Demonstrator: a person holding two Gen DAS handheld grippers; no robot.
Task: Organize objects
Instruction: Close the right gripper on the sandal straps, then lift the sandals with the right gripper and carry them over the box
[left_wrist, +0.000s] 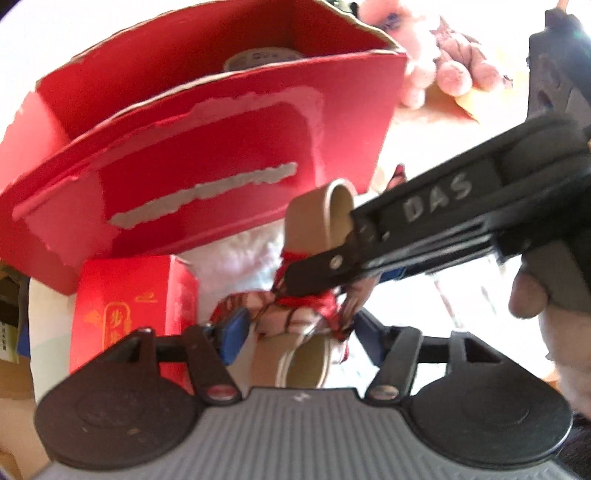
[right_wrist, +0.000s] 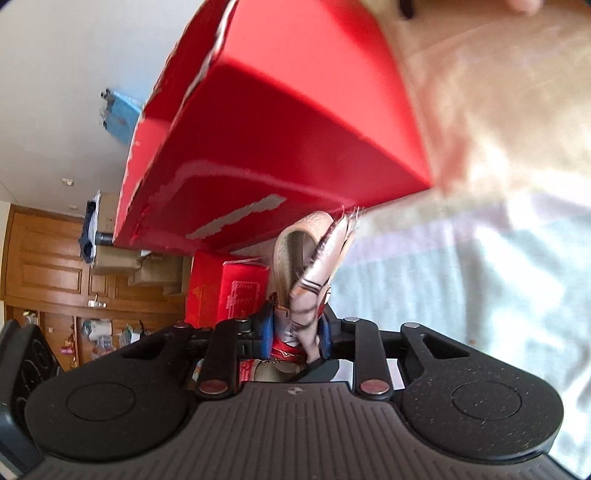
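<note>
White tabletop carries a red box at 11 o'clock; right gripper fingers pinch a ribboned tape roll, left gripper fingers spread around it; she should lift it clear of the rim before releasing.

My black right claw has blue pads and grips a beige strap with a red-and-white patterned ribbon. The big red cardboard box shows torn grey-white patches. The small red carton carries gold print. The plush toy is pink.
</note>
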